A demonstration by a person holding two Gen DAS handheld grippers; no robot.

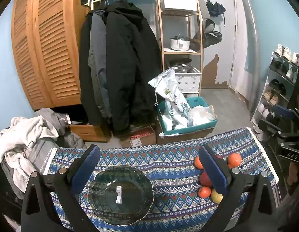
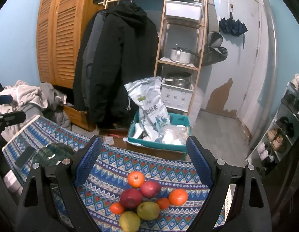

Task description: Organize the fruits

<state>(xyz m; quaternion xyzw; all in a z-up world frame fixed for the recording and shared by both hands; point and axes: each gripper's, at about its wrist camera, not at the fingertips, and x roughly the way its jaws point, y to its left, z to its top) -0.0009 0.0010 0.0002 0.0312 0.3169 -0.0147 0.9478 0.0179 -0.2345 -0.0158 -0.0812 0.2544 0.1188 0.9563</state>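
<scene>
A dark glass bowl (image 1: pixel 120 194) sits empty on the patterned tablecloth (image 1: pixel 168 166), straight below my left gripper (image 1: pixel 149 158), whose blue pads stand wide open around nothing. The fruits lie in a cluster to its right: oranges (image 1: pixel 234 159), a red apple (image 1: pixel 205 178) and a yellow pear (image 1: pixel 216 196), partly hidden by the right finger. My right gripper (image 2: pixel 143 150) hovers open over that pile: two red apples (image 2: pixel 131 197), two yellow-green pears (image 2: pixel 148 210), and several oranges (image 2: pixel 136 178). The bowl (image 2: pixel 52 154) shows at the left in the right wrist view.
Beyond the table's far edge stand a teal crate (image 1: pixel 188 128) with white bags, a wooden shelf (image 1: pixel 180 52) with pots, and hanging dark coats (image 1: pixel 120 67). A pile of laundry (image 1: pixel 27 135) lies left; a shoe rack (image 1: pixel 281 81) stands right. A dark phone (image 2: pixel 25 156) lies by the bowl.
</scene>
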